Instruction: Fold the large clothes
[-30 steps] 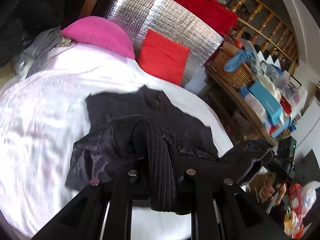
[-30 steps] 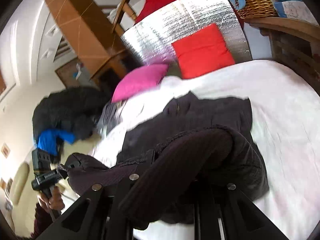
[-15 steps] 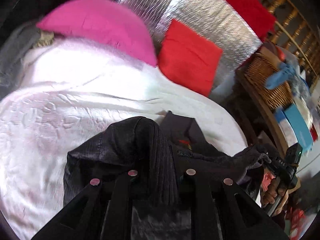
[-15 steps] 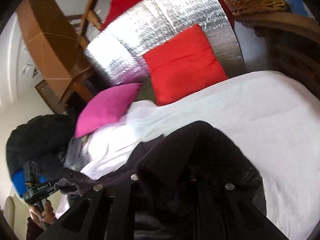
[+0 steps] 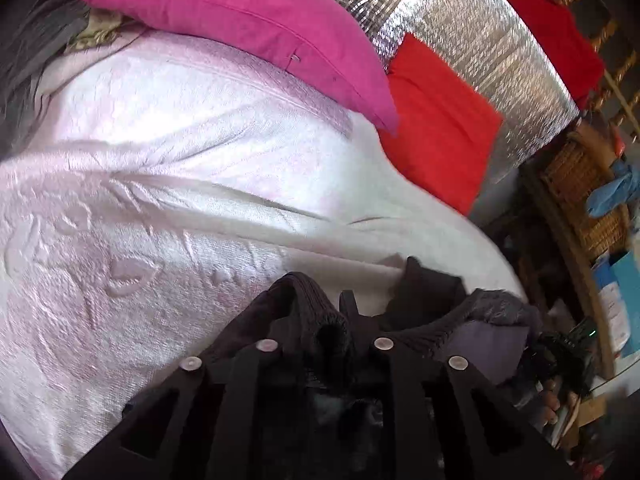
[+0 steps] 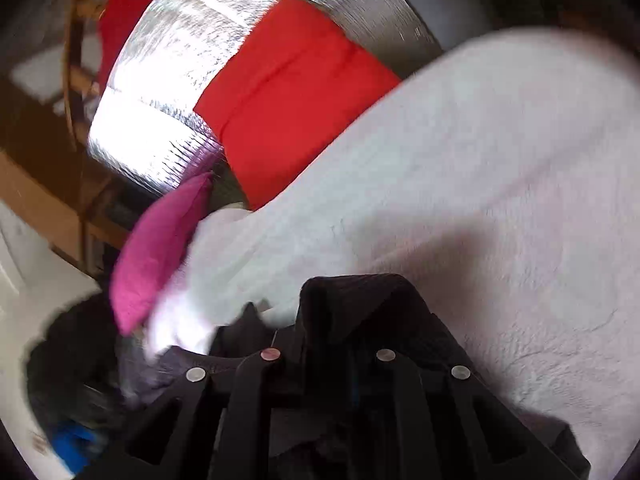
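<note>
Both tongs hold dark knit garment (image 5: pixel 424 300) over white bed (image 5: pixel 200 200).
L tongs (image 5: pixel 326 328) opening w/ ribbed edge between; R tongs (image 6: pixel 328 344) clamped, prob. on collar.

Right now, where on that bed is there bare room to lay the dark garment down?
The white bedspread lies bare between the dark garment and the pink pillow, and again on the far side from it. It gets crowded at the pillows, red one included, and the cluttered shelf beside the bed.
</note>
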`<state>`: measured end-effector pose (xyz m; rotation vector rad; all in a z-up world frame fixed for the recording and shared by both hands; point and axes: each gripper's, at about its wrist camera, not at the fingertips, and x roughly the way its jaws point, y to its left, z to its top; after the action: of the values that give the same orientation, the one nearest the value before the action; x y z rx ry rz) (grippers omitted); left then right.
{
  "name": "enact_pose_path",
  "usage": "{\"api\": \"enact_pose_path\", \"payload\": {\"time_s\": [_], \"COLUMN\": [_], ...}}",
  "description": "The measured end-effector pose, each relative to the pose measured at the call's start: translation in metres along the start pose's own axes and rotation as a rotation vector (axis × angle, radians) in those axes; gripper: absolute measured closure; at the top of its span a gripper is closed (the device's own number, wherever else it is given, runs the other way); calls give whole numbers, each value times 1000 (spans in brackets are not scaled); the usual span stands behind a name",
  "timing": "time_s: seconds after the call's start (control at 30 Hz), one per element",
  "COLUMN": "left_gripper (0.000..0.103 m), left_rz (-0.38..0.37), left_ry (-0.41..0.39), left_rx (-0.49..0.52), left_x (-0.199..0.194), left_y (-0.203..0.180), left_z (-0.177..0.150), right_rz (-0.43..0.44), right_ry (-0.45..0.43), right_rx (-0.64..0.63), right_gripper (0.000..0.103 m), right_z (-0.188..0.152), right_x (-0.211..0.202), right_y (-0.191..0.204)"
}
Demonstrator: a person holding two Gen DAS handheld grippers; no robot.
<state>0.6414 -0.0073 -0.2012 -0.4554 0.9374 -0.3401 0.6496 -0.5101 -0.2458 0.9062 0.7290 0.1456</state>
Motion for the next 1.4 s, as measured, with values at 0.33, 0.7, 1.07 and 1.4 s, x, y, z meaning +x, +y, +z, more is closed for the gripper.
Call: {"api": "enact_pose_path", "payload": {"time_s": [0.33,0.7,1.07,1.4], "left_gripper": [20,20,41,39], "left_rz": [55,254,240,335], "left_ry": [-152,-161,-81,-53], "left_rx": [-125,-209,-301,-261], "left_x": [-106,-151,-117,-101], "left_y": [9,20,55,55], "left_z": [-47,-154,-139,-131], "right_rz": [98,-266,-450,-509], "right_ry": [-194,-127,-15,-22], "right_rx": [82,-162,-262,-225], "right_gripper": [0,2,66,78], "right_z": [-26,-123,-135,-134], "right_x": [-121,-174,-129,-124], "right_y": [-15,11,5,-5]}}
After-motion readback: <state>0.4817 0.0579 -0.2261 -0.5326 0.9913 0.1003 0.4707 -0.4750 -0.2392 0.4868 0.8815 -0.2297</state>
